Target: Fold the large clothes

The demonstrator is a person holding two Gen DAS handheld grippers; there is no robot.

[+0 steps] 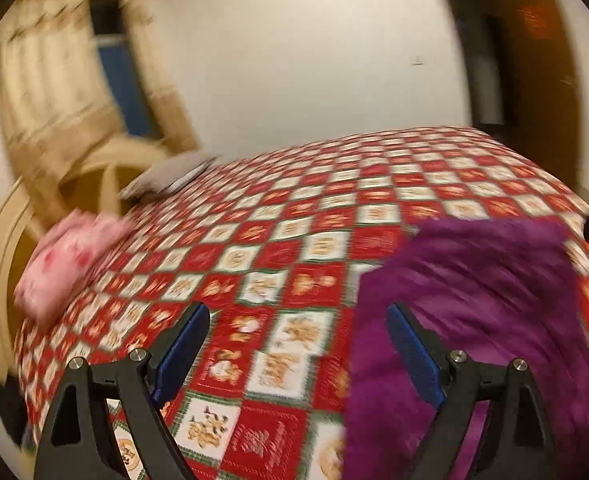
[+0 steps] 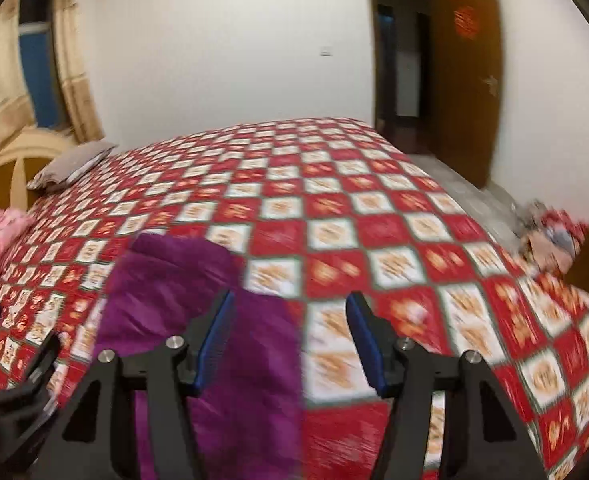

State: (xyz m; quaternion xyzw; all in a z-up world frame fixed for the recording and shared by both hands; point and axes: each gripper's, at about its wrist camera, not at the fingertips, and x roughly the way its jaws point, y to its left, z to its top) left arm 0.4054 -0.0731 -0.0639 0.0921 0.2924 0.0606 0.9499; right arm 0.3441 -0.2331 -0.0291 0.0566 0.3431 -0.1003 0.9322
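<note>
The left hand-held gripper hangs above the bed with its blue-padded jaws spread wide and nothing between them; only the checked bedspread shows through the gap. The right hand-held gripper also stands open, though less wide, and grips nothing: its left pad sits over the edge of the purple garment in the picture without pressing on it.

That purple garment, fluffy and folded into a thick pile, lies on the near part of the bed. In the left wrist view it fills the lower right, beneath and beyond the right-hand jaw. In the right wrist view it lies at lower left, under the left jaw and stretching away from it. Nothing stands between either gripper and the pile.

At the lower left edge of the right wrist view, part of the left hand-held gripper's black frame juts in beside the garment.

Farther out, a pink folded cloth rests at the bed's left side, and a grey pillow lies near the cream headboard. Beige curtains frame a window. A brown door stands open at the far wall, bearing a red decoration too blurred to read. A heap of mixed things sits beyond the bed's right edge.
</note>
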